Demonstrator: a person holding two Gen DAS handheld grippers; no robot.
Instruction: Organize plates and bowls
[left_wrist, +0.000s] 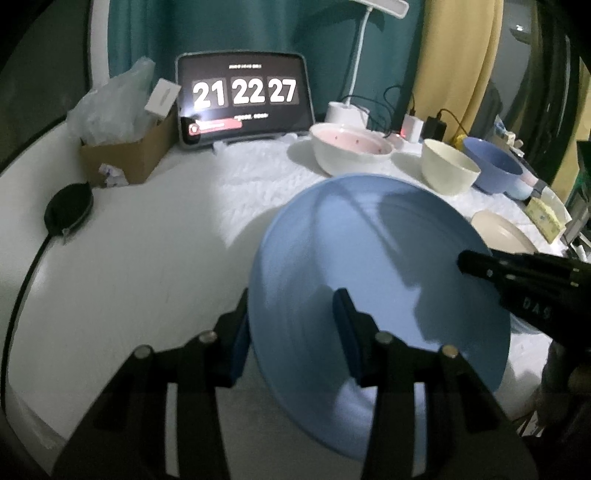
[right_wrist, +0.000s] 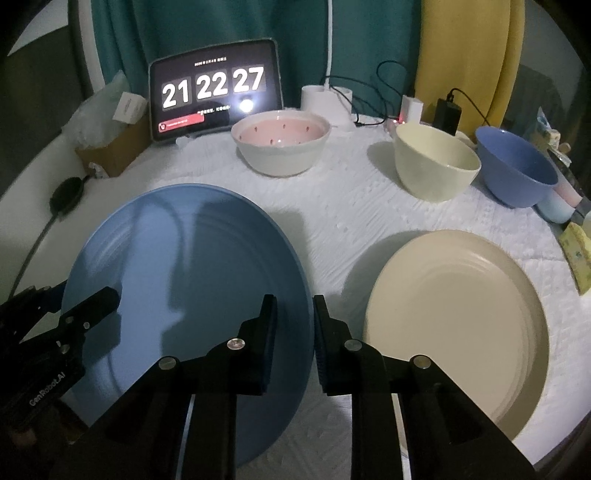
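A blue plate (left_wrist: 369, 280) is held off the table, tilted, between both grippers. My left gripper (left_wrist: 291, 332) straddles its left rim, one finger under and one on top, and looks shut on it. My right gripper (right_wrist: 295, 325) is shut on its right rim (right_wrist: 308, 295); it also shows in the left wrist view (left_wrist: 480, 264). A beige plate (right_wrist: 454, 317) lies flat on the table to the right. At the back stand a pink-lined white bowl (right_wrist: 282, 142), a cream bowl (right_wrist: 436, 162) and a blue bowl (right_wrist: 517, 170).
A tablet showing a clock (right_wrist: 214, 88) stands at the back, with a cardboard box of plastic bags (right_wrist: 110, 144) to its left. A lamp base (right_wrist: 325, 99), chargers and cables (right_wrist: 410, 107) sit behind the bowls. A black pouch (right_wrist: 66, 192) lies at the left edge. A yellow sponge (right_wrist: 576, 254) is at right.
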